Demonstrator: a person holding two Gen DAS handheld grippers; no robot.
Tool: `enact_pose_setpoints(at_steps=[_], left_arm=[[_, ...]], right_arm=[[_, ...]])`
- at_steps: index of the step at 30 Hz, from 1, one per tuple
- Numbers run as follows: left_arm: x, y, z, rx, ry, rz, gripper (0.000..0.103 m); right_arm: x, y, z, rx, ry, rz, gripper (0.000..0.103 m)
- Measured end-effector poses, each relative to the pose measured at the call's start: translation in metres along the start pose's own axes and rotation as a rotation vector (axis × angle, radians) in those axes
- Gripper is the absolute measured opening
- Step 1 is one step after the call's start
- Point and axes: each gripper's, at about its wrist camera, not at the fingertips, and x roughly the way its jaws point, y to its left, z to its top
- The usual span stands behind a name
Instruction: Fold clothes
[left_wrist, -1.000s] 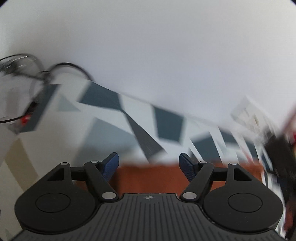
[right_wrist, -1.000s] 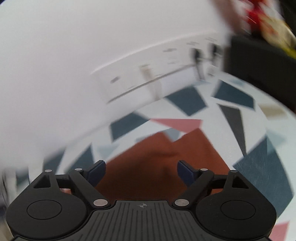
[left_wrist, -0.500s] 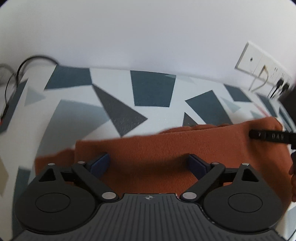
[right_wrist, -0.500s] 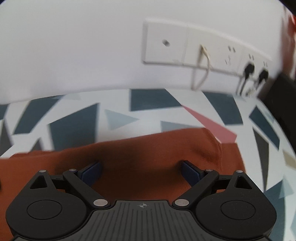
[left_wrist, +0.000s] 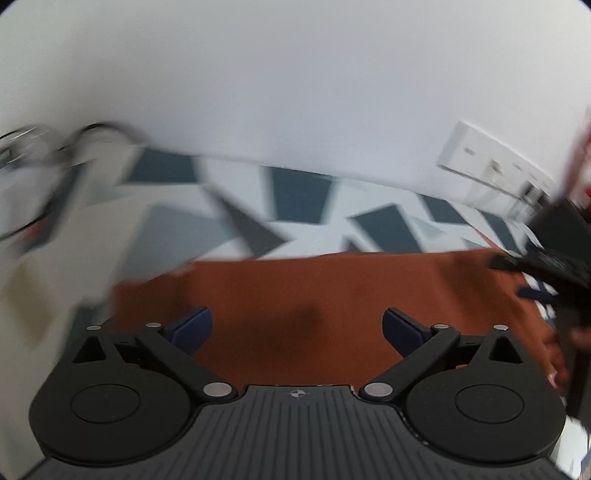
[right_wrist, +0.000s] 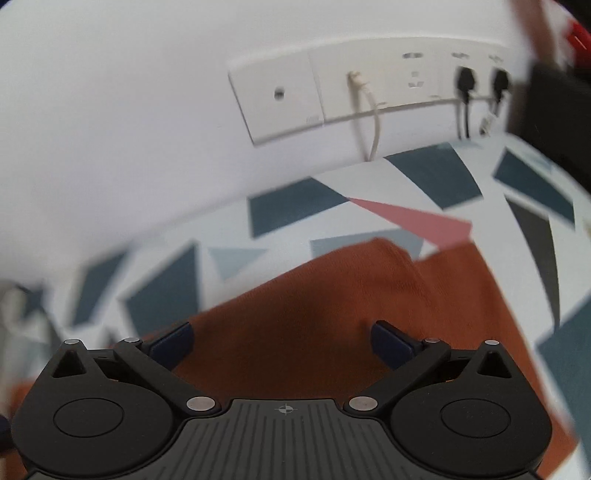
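Note:
A rust-orange garment (left_wrist: 332, 288) lies flat on a table covered in a white cloth with dark geometric shapes (left_wrist: 295, 192). My left gripper (left_wrist: 297, 326) hovers over the garment's left part with its jaws still opening wide and nothing pinched between them. In the right wrist view the same garment (right_wrist: 332, 302) spreads under my right gripper (right_wrist: 282, 341), whose jaws are also opening, with only cloth lying below them. The right gripper's black body (left_wrist: 546, 258) shows at the right edge of the left wrist view.
A white wall rises right behind the table. A socket panel (right_wrist: 332, 92) with a white cable and two black plugs (right_wrist: 465, 79) sits low on it. Dark cables (left_wrist: 44, 147) lie at the far left, and a black object (right_wrist: 554, 110) stands at the right.
Both grippers' jaws have spread wider. Both views swung across the table and back, and both have shifted since half a second ago, with the garment still under both grippers.

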Motion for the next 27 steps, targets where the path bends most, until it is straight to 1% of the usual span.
enact_pose_setpoints(at_steps=[1, 3, 5, 6, 8, 11, 13, 15, 17, 21, 23, 26, 27], left_arm=[[-0.004, 0.016, -0.004, -0.076, 0.038, 0.024, 0.101], [-0.01, 0.05, -0.013, -0.24, 0.083, 0.047, 0.101], [-0.008, 0.073, -0.021, -0.332, 0.111, 0.041, 0.101], [-0.003, 0.077, -0.023, -0.336, 0.135, 0.032, 0.101], [0.009, 0.076, -0.025, -0.296, 0.173, 0.02, 0.102], [0.019, 0.056, -0.024, -0.177, 0.162, 0.065, 0.103], [0.024, 0.049, -0.02, -0.16, 0.166, 0.092, 0.103], [0.027, 0.046, -0.017, -0.163, 0.17, 0.095, 0.103], [0.028, 0.04, -0.015, -0.137, 0.175, 0.095, 0.103], [0.031, 0.026, -0.015, -0.094, 0.18, 0.12, 0.103], [0.034, 0.019, -0.013, -0.085, 0.184, 0.125, 0.102], [0.037, 0.006, -0.012, -0.061, 0.201, 0.084, 0.102], [0.04, 0.001, -0.012, -0.041, 0.205, 0.097, 0.103]], right_arm=[[-0.01, 0.001, -0.009, -0.015, -0.009, 0.026, 0.102], [-0.022, 0.007, -0.025, -0.037, -0.001, 0.024, 0.102], [-0.03, 0.007, -0.04, 0.007, 0.011, 0.039, 0.102], [-0.032, 0.006, -0.046, 0.039, 0.015, 0.055, 0.102], [-0.034, 0.001, -0.054, 0.073, 0.006, 0.067, 0.102], [-0.034, 0.001, -0.05, 0.021, 0.013, 0.073, 0.102], [-0.038, -0.004, -0.043, -0.002, -0.007, 0.071, 0.102], [-0.042, -0.013, -0.035, -0.012, -0.036, 0.063, 0.102], [-0.046, -0.027, -0.029, -0.001, -0.066, 0.047, 0.102], [-0.049, -0.057, -0.024, -0.04, -0.099, 0.003, 0.102], [-0.047, -0.074, -0.023, -0.01, -0.103, -0.016, 0.102], [-0.041, -0.101, -0.021, 0.068, -0.107, -0.035, 0.102], [-0.039, -0.108, -0.02, 0.085, -0.107, -0.041, 0.102]])
